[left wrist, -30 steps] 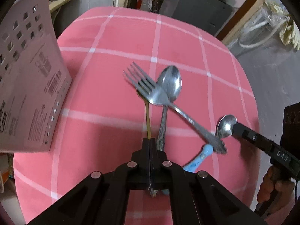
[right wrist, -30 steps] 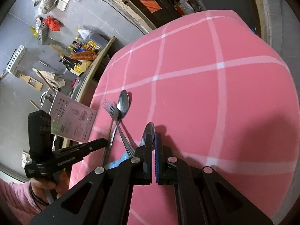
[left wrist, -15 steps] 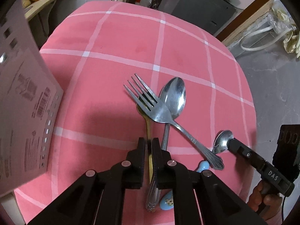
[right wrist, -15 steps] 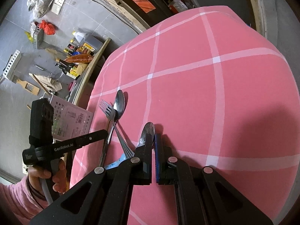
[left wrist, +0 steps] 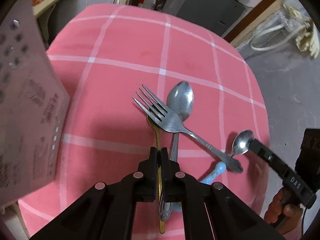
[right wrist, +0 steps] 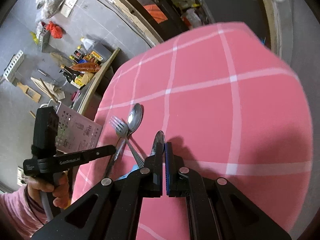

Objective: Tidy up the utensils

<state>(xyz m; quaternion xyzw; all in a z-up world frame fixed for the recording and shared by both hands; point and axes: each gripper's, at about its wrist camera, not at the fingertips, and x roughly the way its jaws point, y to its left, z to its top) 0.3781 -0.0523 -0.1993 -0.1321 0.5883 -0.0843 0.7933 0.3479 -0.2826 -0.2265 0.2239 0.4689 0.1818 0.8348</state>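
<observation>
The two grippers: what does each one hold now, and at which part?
The left gripper grips the gold utensil by its handle. The right gripper grips a small spoon by its handle, next to the bowl.

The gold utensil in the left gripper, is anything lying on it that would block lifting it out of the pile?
Yes. The fork lies across the gold utensil's far end, covering its head, so lifting would probably drag the fork. The big spoon lies just beside it. The left gripper is shut on the gold handle.
</observation>
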